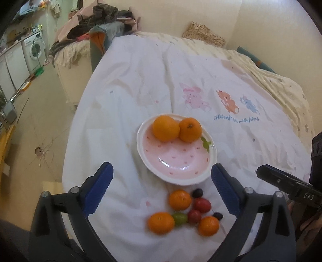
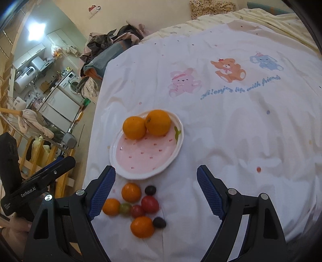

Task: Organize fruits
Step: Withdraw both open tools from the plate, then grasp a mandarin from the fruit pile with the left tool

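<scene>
A pink strawberry-patterned plate [image 1: 177, 159] [image 2: 140, 159] with a white rim lies on the white bedspread and holds two big oranges [image 1: 166, 128] [image 2: 158, 122] at its far side. In front of it lies a cluster of three small tangerines [image 1: 179, 199] [image 2: 131, 192], two red tomatoes [image 1: 201, 205] [image 2: 150, 204], a green grape [image 1: 179, 219] [image 2: 125, 208] and two dark grapes [image 1: 197, 193] [image 2: 150, 190]. My left gripper [image 1: 162, 171] is open above the cluster, nothing between its blue pads. My right gripper [image 2: 156, 173] is open too, empty, over the same fruit.
The bedspread [image 1: 221, 80] carries cartoon animals and blue lettering [image 2: 240, 86]. The bed's left edge drops to the floor [image 1: 40, 112]. Clothes are piled on a chair [image 1: 100, 18] at the back left, a washing machine [image 1: 36, 48] beyond. A patterned pillow [image 1: 203, 34] lies at the headboard.
</scene>
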{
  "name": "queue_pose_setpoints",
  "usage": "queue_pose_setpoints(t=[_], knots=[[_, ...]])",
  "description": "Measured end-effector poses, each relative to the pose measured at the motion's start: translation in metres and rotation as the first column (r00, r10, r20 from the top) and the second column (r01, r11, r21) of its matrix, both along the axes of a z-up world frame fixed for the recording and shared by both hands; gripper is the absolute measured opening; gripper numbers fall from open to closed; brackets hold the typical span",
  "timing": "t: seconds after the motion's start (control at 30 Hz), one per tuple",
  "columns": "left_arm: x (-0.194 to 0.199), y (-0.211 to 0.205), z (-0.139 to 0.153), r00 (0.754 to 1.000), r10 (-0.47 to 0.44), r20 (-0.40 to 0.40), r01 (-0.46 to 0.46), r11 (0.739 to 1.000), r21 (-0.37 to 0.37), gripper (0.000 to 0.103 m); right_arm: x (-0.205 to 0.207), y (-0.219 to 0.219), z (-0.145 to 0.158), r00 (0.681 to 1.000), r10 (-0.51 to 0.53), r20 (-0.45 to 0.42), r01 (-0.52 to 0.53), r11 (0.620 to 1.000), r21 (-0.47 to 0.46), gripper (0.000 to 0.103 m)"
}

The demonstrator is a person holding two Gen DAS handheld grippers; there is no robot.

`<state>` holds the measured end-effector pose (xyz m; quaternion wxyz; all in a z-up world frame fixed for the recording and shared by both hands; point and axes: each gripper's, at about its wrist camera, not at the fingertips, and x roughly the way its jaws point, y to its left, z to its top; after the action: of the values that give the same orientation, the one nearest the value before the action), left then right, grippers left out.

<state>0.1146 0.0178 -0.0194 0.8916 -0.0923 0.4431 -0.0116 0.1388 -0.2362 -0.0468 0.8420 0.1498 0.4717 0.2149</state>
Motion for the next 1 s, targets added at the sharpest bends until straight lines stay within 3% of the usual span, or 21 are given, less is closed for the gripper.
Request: queue_pose_setpoints(t=[0.3,0.53,0.7,0.8,0.93,1.0], knots=[[-0.012,0.000,-0.014,0.998,0.037,-0.057,-0.034,0.999,0.042,0.097,-0.012,-0.007,-0.011,0.996,-0.070,-0.049,0.069,0.998,-0.015,0.086],[-0.011,0.002,-0.030,0.991,0.026,-0.130,-0.024,1.000,0.017,0.097,-0.009,-0.008,-0.017,0.995,-0.075,-0.072,0.073,0.997,-0.026,0.086],[-0.009,-0.006,-0.059,0.962,-0.007,-0.274,0.012,1.000,0.018,0.097,-0.005,-0.013,-0.024,0.990,-0.099,-0.101,0.097,0.995,-0.018,0.086],[-0.008,-0.004,-0.076,0.937,-0.007,-0.350,-0.007,0.999,-0.038,0.096,-0.004,-0.015,-0.028,0.986,-0.111,-0.121,0.111,0.994,-0.012,0.086],[-0.008,-0.005,-0.091,0.914,-0.017,-0.406,-0.023,0.995,-0.095,0.081,-0.002,-0.016,-0.030,0.984,-0.119,-0.135,0.119,0.993,-0.007,0.086],[-0.008,-0.007,-0.098,0.900,-0.021,-0.435,-0.030,0.993,-0.111,0.080,-0.001,-0.016,-0.032,0.983,-0.121,-0.141,0.121,0.993,-0.005,0.086]])
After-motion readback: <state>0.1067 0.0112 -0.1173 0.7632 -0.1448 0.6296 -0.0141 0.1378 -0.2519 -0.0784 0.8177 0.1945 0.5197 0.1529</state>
